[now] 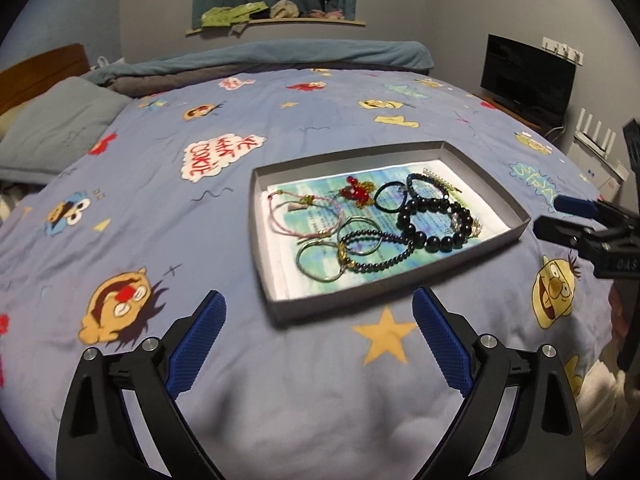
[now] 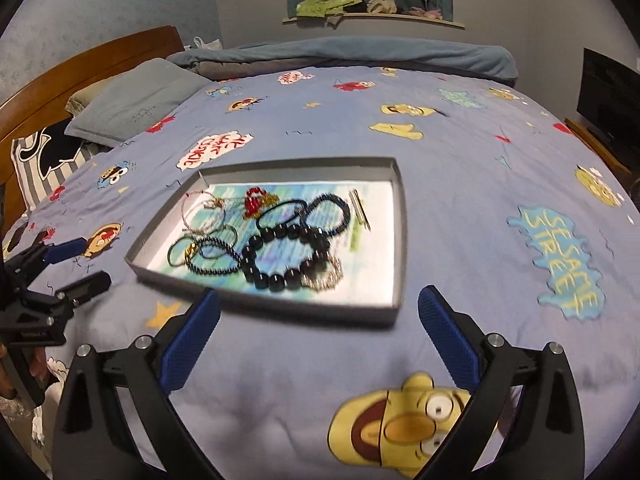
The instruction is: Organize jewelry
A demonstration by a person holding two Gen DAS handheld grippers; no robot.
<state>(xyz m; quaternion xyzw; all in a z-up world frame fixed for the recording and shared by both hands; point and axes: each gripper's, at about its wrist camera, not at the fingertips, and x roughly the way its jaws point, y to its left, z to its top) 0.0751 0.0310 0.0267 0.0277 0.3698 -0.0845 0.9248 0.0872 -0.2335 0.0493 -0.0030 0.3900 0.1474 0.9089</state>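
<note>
A shallow grey cardboard tray (image 1: pixel 262 232) (image 2: pixel 396 240) lies on the bed with several pieces of jewelry in it. A large black bead bracelet (image 1: pixel 436 224) (image 2: pixel 280 256), a small dark bead bracelet (image 1: pixel 376 252), pink cord bracelets (image 1: pixel 304 216), thin hoops (image 1: pixel 320 264) and a red charm (image 1: pixel 354 192) (image 2: pixel 256 200) lie inside. My left gripper (image 1: pixel 318 314) is open and empty, just short of the tray's near edge. My right gripper (image 2: pixel 320 312) is open and empty at the tray's near edge. Each gripper shows in the other's view, at the right edge (image 1: pixel 560 220) and the left edge (image 2: pixel 76 264).
The tray sits on a blue cartoon-print bedspread (image 1: pixel 160 200) (image 2: pixel 480 160). A grey pillow (image 1: pixel 60 128) and a wooden headboard (image 2: pixel 80 72) are at the left. A dark monitor (image 1: pixel 528 76) stands on a stand to the right. A shelf with clutter (image 1: pixel 276 16) is on the far wall.
</note>
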